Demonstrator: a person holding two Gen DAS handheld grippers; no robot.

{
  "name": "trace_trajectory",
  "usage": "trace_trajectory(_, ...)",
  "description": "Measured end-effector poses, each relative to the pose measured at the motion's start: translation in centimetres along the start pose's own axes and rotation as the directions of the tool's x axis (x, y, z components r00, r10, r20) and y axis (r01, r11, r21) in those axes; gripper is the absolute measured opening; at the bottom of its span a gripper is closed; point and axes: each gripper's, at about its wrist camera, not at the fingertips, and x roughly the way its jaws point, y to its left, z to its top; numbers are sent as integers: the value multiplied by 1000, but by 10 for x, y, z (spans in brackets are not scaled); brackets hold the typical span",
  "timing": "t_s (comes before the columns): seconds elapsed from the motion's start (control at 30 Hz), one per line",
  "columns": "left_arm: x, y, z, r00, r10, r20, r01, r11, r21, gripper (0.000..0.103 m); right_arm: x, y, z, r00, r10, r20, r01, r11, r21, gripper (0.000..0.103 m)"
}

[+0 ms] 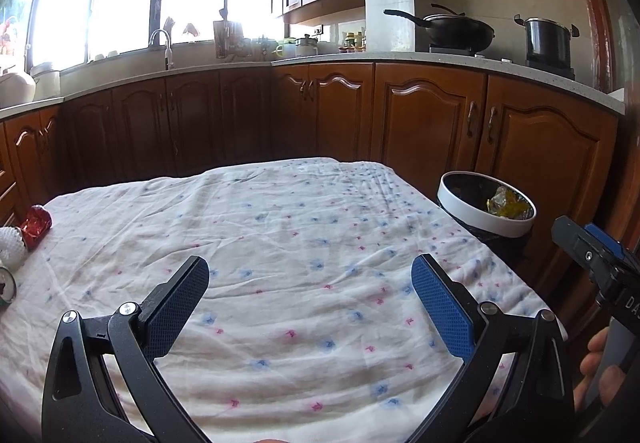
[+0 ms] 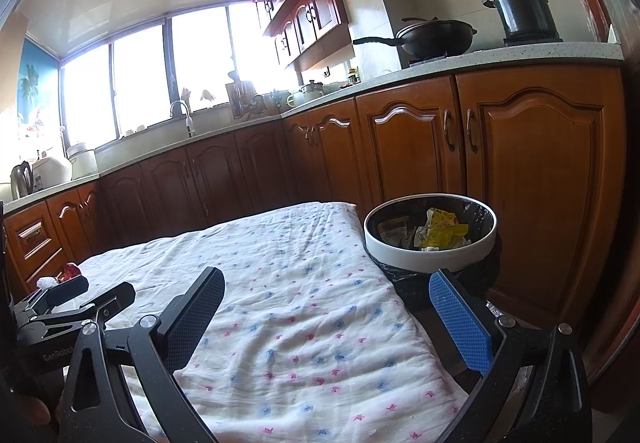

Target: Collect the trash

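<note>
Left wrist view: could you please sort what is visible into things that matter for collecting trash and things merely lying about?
Belongs to the job:
- red wrapper on the tablecloth
- white netted ball beside it
- trash bin, already holding yellow wrappers
- left tongs, open

Just lying about:
- wok
- pot
- faucet

Cloth (image 1: pixel 280 227) white, blue-pink floral print; bin (image 2: pixel 430 257) white rim, black liner; my pads (image 1: pixel 442 313) blue; wrapper (image 1: pixel 37 223) red.
</note>
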Motion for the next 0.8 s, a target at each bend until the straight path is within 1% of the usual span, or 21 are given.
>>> trace_trajectory(0.8,0,0,0,1000,2,1,-2,1000,-1,103,2,3,-3,1000,3,-8,-3,1000,-2,103)
